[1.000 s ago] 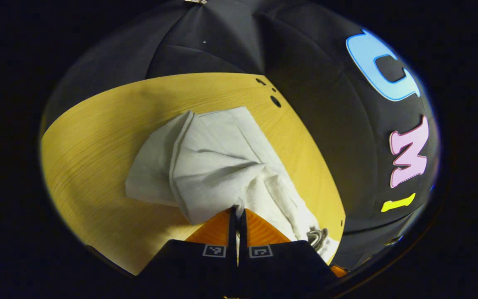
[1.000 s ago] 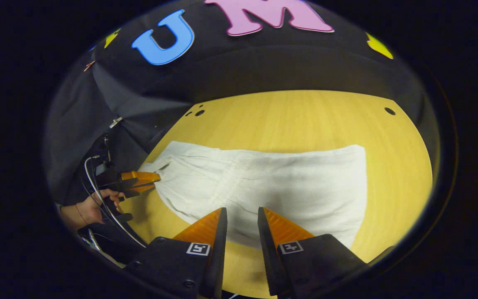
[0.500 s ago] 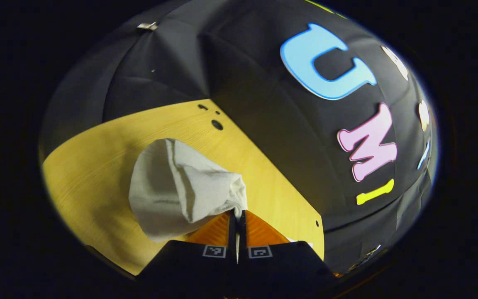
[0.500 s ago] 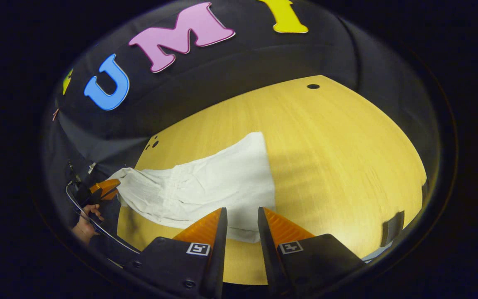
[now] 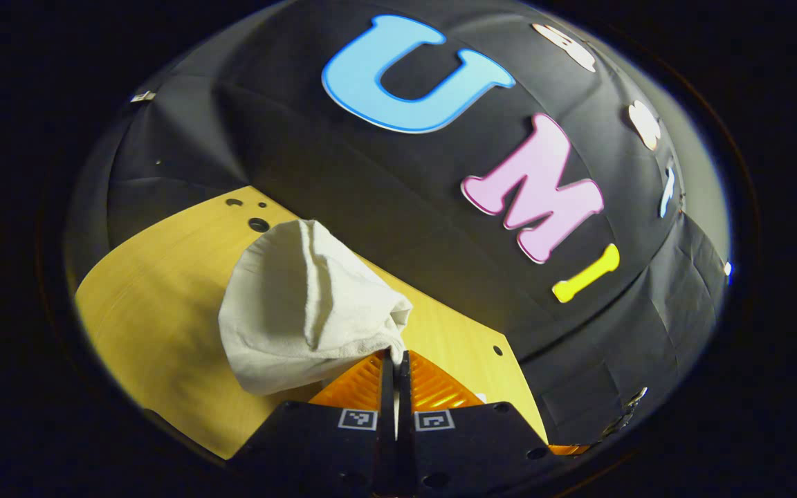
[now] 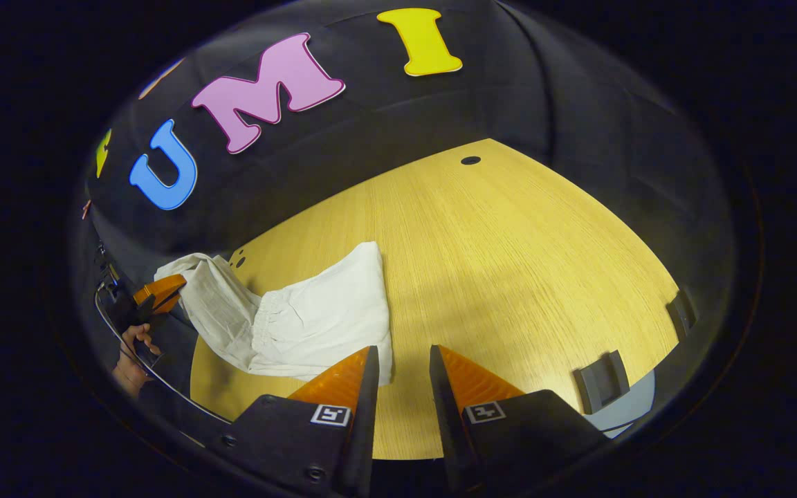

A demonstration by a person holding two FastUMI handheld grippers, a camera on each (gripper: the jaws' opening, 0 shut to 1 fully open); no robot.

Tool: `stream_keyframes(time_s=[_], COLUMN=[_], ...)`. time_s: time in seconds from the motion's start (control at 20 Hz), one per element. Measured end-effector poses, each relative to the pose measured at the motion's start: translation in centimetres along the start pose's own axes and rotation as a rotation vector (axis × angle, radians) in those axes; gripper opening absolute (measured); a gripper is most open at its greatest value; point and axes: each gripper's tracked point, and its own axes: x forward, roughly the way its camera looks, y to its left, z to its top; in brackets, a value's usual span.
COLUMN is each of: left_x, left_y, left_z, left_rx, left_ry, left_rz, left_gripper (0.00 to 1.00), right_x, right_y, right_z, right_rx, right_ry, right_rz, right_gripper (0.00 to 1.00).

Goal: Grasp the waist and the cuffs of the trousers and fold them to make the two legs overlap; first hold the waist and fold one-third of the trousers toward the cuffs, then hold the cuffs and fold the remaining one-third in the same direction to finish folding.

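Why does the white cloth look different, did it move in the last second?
Yes. The left tongs, shut on the trousers, lifted that end off the table; the cloth bunched toward the holes at the table's corner.

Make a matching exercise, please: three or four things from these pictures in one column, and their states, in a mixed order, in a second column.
Things:
1. left gripper
2. right gripper
3. trousers
4. table

States:
A. white, one end lifted off the wood
B. fingers apart, holding nothing
C. yellow wood with dark round holes
D. fingers closed on cloth

Pairs: 1-D, 2-B, 3-A, 4-C
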Motion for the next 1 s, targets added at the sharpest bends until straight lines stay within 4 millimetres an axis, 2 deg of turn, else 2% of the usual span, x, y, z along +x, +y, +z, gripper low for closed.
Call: stream_keyframes(time_s=[0.2,0.4,0.55,0.8,1.0], left_x=[1.6,3.3,4.2,5.8,5.8], left_y=[-4.1,-6.7,-8.0,-9.1,-9.7], left_z=[-2.5,-5.2,-7.4,-11.8,-15.3], left_rx=[0.035,0.096,0.126,0.210,0.319], left_ry=[0.052,0.113,0.160,0.255,0.327], left_rz=[-0.048,-0.068,-0.074,-0.074,-0.066], left_gripper=[0.05,0.05,0.05,0.05,0.05], right_x=[-0.5,-0.9,-1.2,-2.0,-2.7], right_y=[-1.2,-2.5,-3.5,-5.1,-5.8], right_z=[0.5,1.0,1.3,1.1,0.8], right_rx=[0.036,0.035,0.058,0.083,0.099], right_ry=[-0.010,-0.016,-0.025,-0.032,-0.037], right_rz=[0.001,-0.009,-0.019,-0.047,-0.066], right_gripper=[0.45,0.45,0.45,0.46,0.45])
